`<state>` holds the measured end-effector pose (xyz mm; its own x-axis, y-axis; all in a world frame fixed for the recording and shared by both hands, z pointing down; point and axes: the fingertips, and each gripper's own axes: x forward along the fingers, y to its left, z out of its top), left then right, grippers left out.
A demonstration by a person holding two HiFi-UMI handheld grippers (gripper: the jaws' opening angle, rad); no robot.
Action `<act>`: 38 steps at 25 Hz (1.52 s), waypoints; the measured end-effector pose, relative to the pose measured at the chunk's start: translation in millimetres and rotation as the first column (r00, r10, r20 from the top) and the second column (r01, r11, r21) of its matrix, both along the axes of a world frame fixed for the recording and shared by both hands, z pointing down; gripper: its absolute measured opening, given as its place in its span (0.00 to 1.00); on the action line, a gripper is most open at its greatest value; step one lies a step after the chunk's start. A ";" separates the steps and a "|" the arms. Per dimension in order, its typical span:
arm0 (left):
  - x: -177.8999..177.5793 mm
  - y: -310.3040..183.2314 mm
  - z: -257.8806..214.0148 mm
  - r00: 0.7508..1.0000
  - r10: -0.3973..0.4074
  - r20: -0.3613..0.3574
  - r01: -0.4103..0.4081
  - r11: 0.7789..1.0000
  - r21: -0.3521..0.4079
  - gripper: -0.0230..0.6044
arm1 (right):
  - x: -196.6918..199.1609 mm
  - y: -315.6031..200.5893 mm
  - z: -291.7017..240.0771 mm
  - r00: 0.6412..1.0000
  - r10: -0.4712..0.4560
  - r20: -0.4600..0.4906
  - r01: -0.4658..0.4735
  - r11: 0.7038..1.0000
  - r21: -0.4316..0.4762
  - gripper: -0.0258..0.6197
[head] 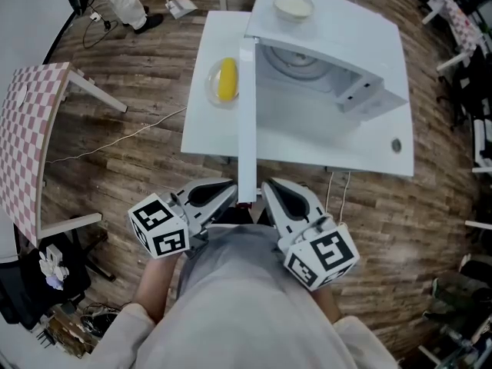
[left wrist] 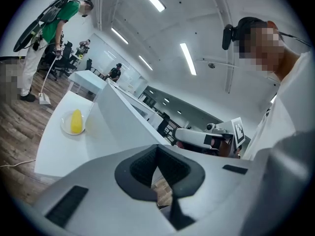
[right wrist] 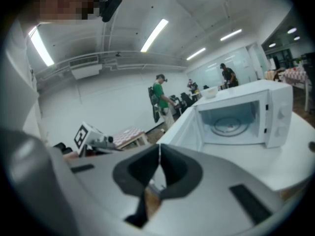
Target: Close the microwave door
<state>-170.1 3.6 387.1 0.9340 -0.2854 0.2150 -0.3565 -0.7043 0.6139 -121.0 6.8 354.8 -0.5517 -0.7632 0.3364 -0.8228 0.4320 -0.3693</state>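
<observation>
Microwave door (head: 246, 121) stands wide open, its free edge between left tool (head: 228, 191) and right tool (head: 267, 187). Both tools are closed and empty. Neither appears to touch the door. Advice: press left tool's flat side against the door, sweeping steadily rightward until it latches.

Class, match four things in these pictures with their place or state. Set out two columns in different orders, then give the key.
Things:
1. microwave door
2. bowl
3. yellow food
4. left gripper

Places or states:
A. on a plate
B. jaws together, nothing held
C. on top of the microwave
D. swung open

Pairs: 1-D; 2-C; 3-A; 4-B
</observation>
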 end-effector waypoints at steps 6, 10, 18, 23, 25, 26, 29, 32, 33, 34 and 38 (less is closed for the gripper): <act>14.0 3.1 -0.5 0.999 0.043 -0.002 -0.043 0.999 0.000 0.06 | 11.6 0.5 0.5 0.999 0.032 -0.011 -0.033 0.999 -0.008 0.08; 24.9 5.2 -2.9 0.997 0.080 -0.018 -0.081 0.997 -0.002 0.06 | 19.2 2.0 1.7 0.998 0.058 -0.011 -0.058 0.998 -0.018 0.08; 41.1 7.2 -1.4 0.991 0.130 -0.022 -0.131 0.991 -0.008 0.06 | 29.6 2.1 4.5 0.996 0.089 -0.012 -0.089 0.996 -0.025 0.08; 48.7 8.0 -1.1 0.988 0.154 -0.030 -0.154 0.988 -0.003 0.06 | 36.4 2.1 4.7 0.995 0.103 -0.008 -0.104 0.994 -0.026 0.08; 51.0 8.4 -1.4 0.987 0.159 -0.032 -0.160 0.987 -0.003 0.06 | 38.6 2.2 4.4 0.994 0.108 -0.006 -0.108 0.994 -0.026 0.08; 52.2 8.6 -1.5 0.986 0.161 -0.034 -0.161 0.987 -0.005 0.06 | 39.8 2.2 4.3 0.994 0.110 -0.005 -0.110 0.994 -0.026 0.08; 56.3 8.6 -1.4 0.986 0.162 -0.043 -0.163 0.987 -0.017 0.06 | 43.2 1.5 5.0 0.994 0.113 -0.001 -0.113 0.993 -0.029 0.08; 59.2 7.9 -0.4 0.986 0.164 -0.041 -0.165 0.986 -0.029 0.06 | 45.6 0.5 5.0 0.993 0.116 0.001 -0.116 0.993 -0.028 0.08; 60.2 7.6 -0.5 0.985 0.166 -0.040 -0.167 0.985 -0.029 0.06 | 46.5 0.2 4.8 0.993 0.118 0.001 -0.118 0.993 -0.028 0.08; 61.3 7.4 -0.5 0.985 0.169 -0.039 -0.170 0.985 -0.029 0.06 | 47.8 0.0 4.7 0.993 0.120 0.000 -0.120 0.992 -0.028 0.08; 65.7 7.5 -0.7 0.983 0.182 -0.024 -0.182 0.983 -0.018 0.06 | 53.6 0.0 5.9 0.991 0.135 -0.001 -0.135 0.990 -0.031 0.08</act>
